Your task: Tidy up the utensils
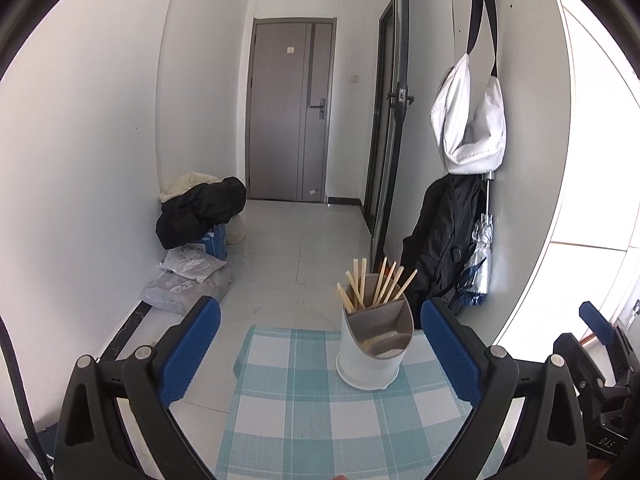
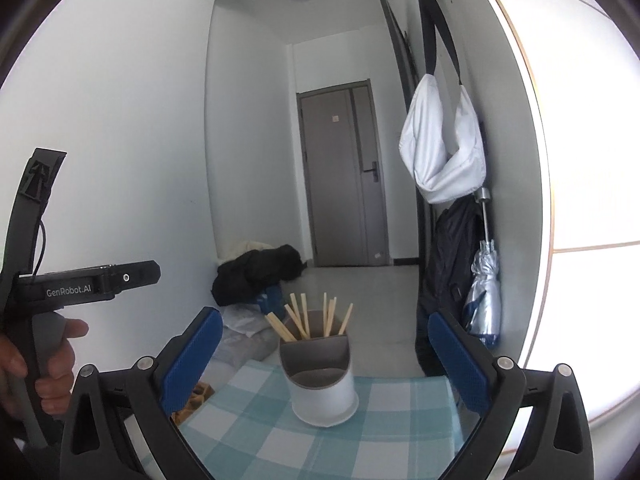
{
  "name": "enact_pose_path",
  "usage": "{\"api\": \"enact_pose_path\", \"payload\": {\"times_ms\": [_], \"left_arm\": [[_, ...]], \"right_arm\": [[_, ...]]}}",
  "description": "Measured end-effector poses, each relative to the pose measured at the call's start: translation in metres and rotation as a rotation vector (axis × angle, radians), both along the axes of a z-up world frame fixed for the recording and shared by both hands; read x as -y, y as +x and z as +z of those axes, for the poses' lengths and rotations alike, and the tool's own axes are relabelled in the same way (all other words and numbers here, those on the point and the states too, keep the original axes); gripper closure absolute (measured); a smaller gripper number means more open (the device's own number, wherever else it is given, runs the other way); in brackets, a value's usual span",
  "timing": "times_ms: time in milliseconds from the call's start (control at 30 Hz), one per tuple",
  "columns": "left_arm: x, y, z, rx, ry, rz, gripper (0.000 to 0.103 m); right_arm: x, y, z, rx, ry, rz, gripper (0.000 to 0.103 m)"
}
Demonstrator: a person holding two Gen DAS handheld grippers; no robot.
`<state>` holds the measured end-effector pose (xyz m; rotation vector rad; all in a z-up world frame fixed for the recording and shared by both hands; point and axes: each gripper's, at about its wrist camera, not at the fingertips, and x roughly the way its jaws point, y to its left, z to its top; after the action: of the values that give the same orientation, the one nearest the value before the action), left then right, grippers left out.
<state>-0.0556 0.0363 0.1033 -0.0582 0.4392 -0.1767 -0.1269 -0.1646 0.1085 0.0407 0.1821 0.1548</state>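
Observation:
A white utensil holder with a grey divided insert stands near the far edge of a table covered by a teal checked cloth. Several wooden chopsticks stick up from its back compartment. My left gripper is open, blue pads wide apart, with nothing between them; the holder sits ahead, right of centre. In the right wrist view the same holder and chopsticks stand ahead of my right gripper, which is open and empty. A hand holds the left gripper's handle at the left.
Beyond the table edge lies a tiled floor with a pile of dark clothes and plastic bags at the left wall. A white bag, black backpack and folded umbrella hang on the right wall. A grey door closes the hallway.

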Motion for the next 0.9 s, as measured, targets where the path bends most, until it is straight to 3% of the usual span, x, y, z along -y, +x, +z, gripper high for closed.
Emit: {"api": "enact_pose_path", "payload": {"times_ms": [200,700,900], "left_arm": [[0.004,-0.004,-0.01,0.026,0.021,0.01,0.005],[0.004,0.023,-0.052,-0.035,0.023,0.017,0.005],[0.001,0.03,-0.062,-0.048,0.018,0.027,0.005]], "right_arm": [[-0.001,0.001,-0.011,-0.02,0.006,0.004,0.0],[0.004,0.019,-0.046,-0.096,-0.003,-0.018,0.0],[0.009,0.029,-0.061,-0.167,0.008,-0.041,0.0]]}}
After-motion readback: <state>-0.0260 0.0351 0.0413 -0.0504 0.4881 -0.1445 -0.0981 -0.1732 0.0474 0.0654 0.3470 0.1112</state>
